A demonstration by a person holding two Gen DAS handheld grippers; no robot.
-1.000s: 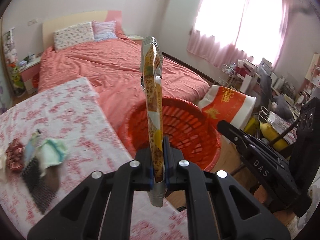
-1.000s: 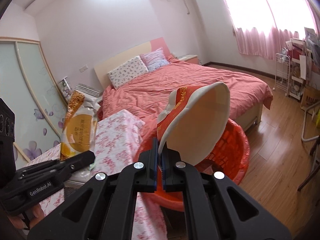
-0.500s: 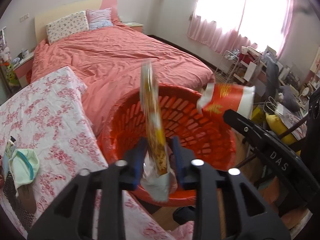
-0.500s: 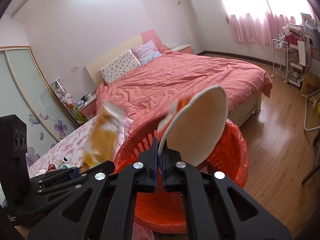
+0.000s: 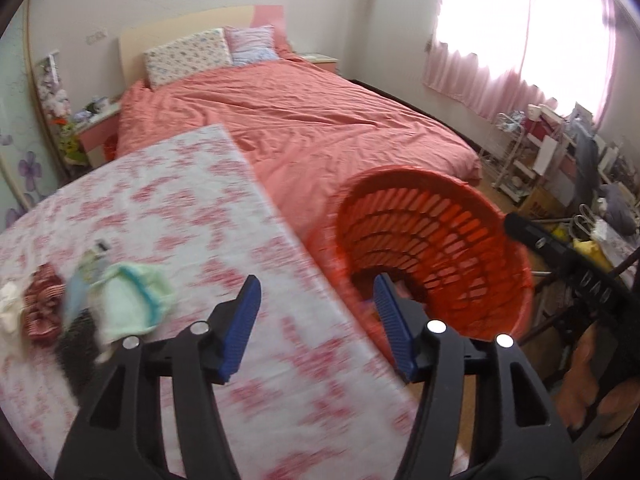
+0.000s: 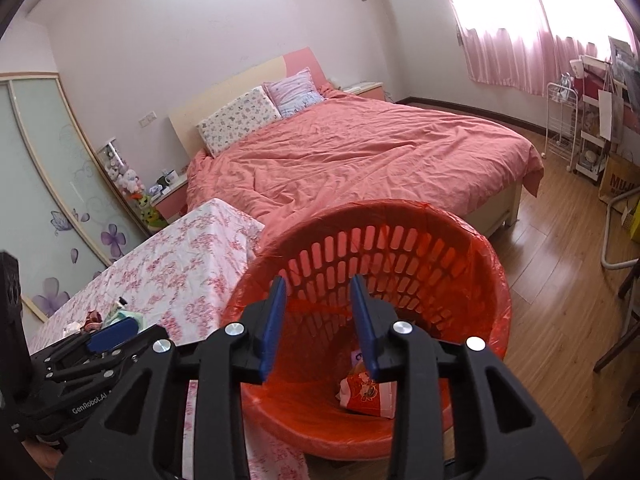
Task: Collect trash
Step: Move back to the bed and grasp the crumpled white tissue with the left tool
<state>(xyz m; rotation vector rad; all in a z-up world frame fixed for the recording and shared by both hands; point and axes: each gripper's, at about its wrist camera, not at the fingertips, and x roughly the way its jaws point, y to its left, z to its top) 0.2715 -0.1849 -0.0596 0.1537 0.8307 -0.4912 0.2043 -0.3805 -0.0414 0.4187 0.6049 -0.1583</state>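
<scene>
Both of your grippers are empty. The left gripper [image 5: 316, 320] has just been opening and its jaws stand wide with nothing between them; the right gripper [image 6: 318, 320] has also just been opening, its jaws parted over the red basket [image 6: 472, 240] with nothing in the gap.

As I judge it, one round of collecting is done. A red and white wrapper [image 6: 366, 394] lies on the basket's floor, on the side nearest you. A scrap of purple shows just above it, too small to name. The right gripper's fingers cover part of the basket floor, so I cannot tell what else lies there.

What looks left is the small heap near the left edge of the table [image 5: 192, 208], which wears a pink-flowered cloth: a pale green item [image 5: 132, 300], a red checked piece [image 5: 40, 312], something white at the very edge, a dark patch below, and a small tube. Blur keeps me from saying which of these is trash.

The basket stands on the floor against the table's right edge, with the bed [image 5: 320, 128] behind both. Nothing lies on the cloth between your left gripper and the heap. The right gripper's body sits beside the basket's right rim in the left view, so mind that the two do not cross.
</scene>
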